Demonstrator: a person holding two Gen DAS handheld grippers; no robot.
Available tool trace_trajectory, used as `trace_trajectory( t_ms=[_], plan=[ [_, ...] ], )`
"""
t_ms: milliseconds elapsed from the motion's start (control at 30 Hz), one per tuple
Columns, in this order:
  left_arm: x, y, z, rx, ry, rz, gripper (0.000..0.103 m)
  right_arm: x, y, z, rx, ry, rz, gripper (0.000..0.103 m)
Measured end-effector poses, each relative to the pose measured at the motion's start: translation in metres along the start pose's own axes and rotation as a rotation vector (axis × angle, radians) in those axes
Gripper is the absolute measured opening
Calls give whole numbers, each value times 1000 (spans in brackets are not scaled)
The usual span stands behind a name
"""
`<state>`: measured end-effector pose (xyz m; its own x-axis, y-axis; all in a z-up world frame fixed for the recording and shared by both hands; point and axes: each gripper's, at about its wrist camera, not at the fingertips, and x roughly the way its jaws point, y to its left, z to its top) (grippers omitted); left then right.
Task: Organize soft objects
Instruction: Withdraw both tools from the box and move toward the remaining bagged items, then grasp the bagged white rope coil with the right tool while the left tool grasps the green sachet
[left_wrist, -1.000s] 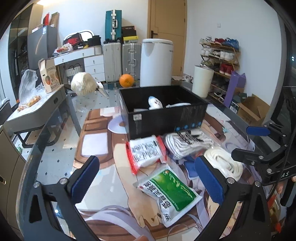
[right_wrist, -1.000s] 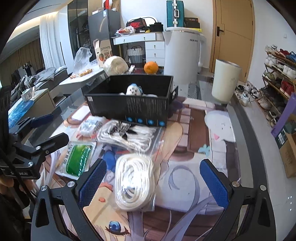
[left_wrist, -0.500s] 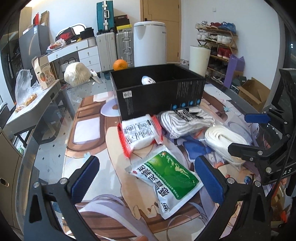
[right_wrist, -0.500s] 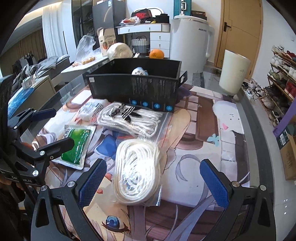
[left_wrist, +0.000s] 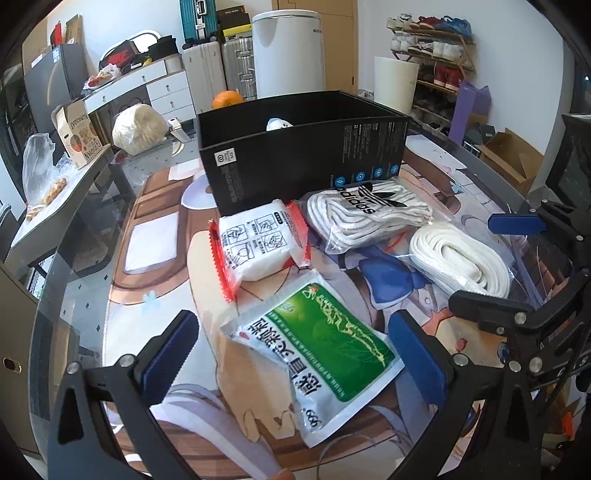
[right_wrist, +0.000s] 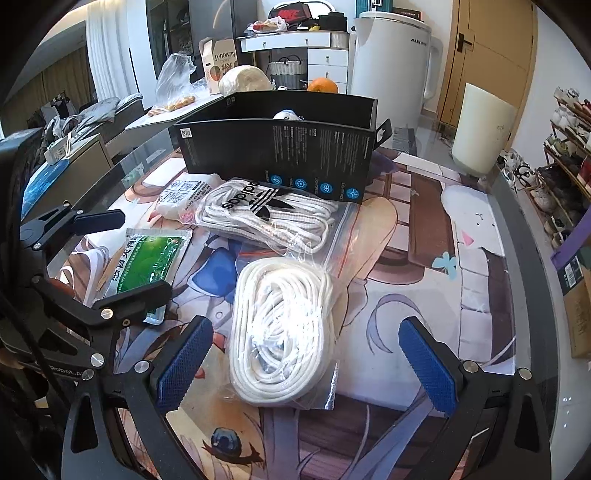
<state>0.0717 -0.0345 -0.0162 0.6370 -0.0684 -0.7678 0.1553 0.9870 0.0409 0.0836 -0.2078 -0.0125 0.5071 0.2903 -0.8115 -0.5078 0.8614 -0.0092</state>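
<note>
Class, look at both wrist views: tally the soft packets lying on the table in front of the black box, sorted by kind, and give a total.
Bagged white rope or lace bundles: 2, the adidas-labelled bag and the plain coil bag.
Green-printed pouch: 1.
Red-edged white packet: 1.
Total: 4, all outside the black box.

Both wide-open grippers draw nearer the table: the left gripper (left_wrist: 295, 354) over the green packet (left_wrist: 317, 343), the right gripper (right_wrist: 303, 363) over the bagged white rope coil (right_wrist: 282, 328).
</note>
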Motion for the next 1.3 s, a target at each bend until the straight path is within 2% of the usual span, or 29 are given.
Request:
trace_trajectory(
  t_ms=[233, 400, 900, 1300],
  plan=[
    [10, 2, 3, -14, 44, 2, 103, 9, -3, 1, 17, 21, -8, 102],
    [10, 8, 1, -32, 63, -46, 103, 13, -6, 1, 26, 35, -24, 102],
    [-1, 24, -17, -55, 35, -24, 103, 13, -9, -1, 29, 33, -25, 102],
    [1, 23, -14, -56, 32, -19, 103, 15, -5, 0, 65, 27, -53, 102]
  ],
)
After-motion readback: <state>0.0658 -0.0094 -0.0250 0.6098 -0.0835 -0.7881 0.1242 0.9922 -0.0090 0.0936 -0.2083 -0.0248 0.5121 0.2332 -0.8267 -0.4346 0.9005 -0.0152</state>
